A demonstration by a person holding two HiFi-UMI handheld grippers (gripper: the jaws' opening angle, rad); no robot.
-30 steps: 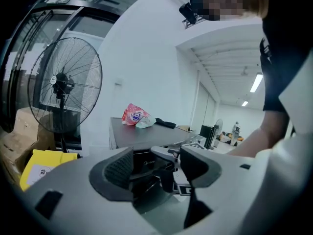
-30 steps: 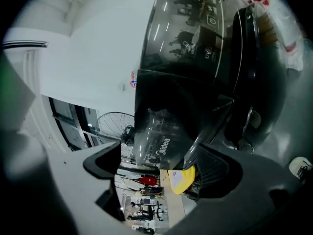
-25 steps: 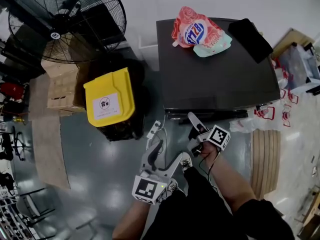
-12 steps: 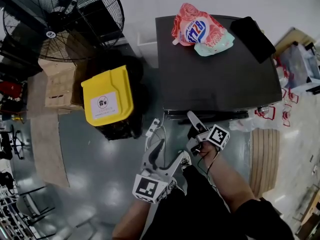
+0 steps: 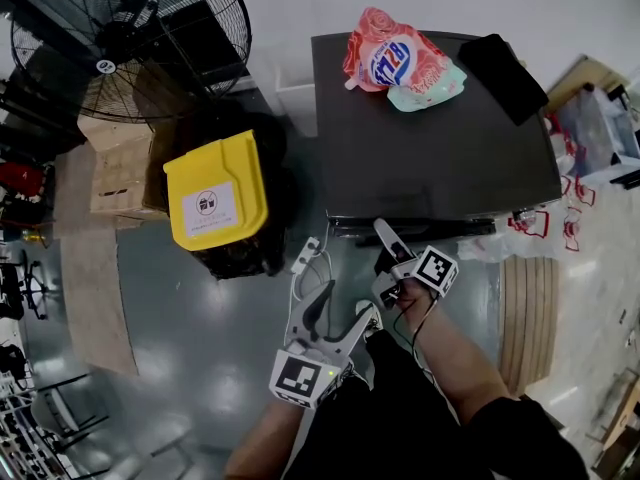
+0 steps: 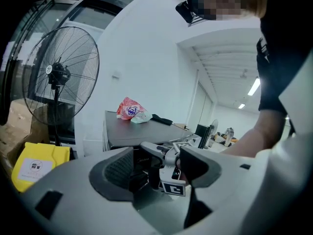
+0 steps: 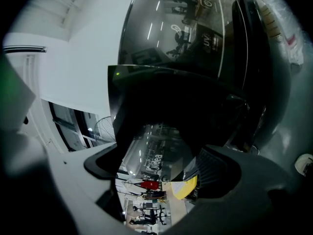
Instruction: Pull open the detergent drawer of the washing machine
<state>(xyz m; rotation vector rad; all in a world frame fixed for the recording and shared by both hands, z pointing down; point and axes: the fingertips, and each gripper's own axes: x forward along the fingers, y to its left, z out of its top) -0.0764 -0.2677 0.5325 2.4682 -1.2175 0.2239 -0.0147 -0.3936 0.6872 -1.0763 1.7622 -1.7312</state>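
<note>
The washing machine (image 5: 430, 158) has a dark, glossy top and stands at the upper right of the head view. My right gripper (image 5: 384, 252) is held against the machine's upper front strip (image 5: 450, 230), where the drawer sits. I cannot make out the drawer's outline. Its jaws stand wide and have just been closing a little. In the right gripper view (image 7: 159, 173) the machine's glossy dark front fills the gap between them, and the pads do not visibly press on it. My left gripper (image 5: 343, 305) hangs open below and to the left, holding nothing (image 6: 156, 168).
A pink detergent pouch (image 5: 400, 65) and a black object (image 5: 500, 73) lie on the machine's top. A yellow-lidded bin (image 5: 218, 206) stands just left of the machine, with a large floor fan (image 5: 130, 38) and a cardboard box (image 5: 115, 173) behind it. A white cable (image 5: 308, 258) lies on the floor.
The left gripper has edged slightly to the right. The right gripper stays in place at the machine's front.
</note>
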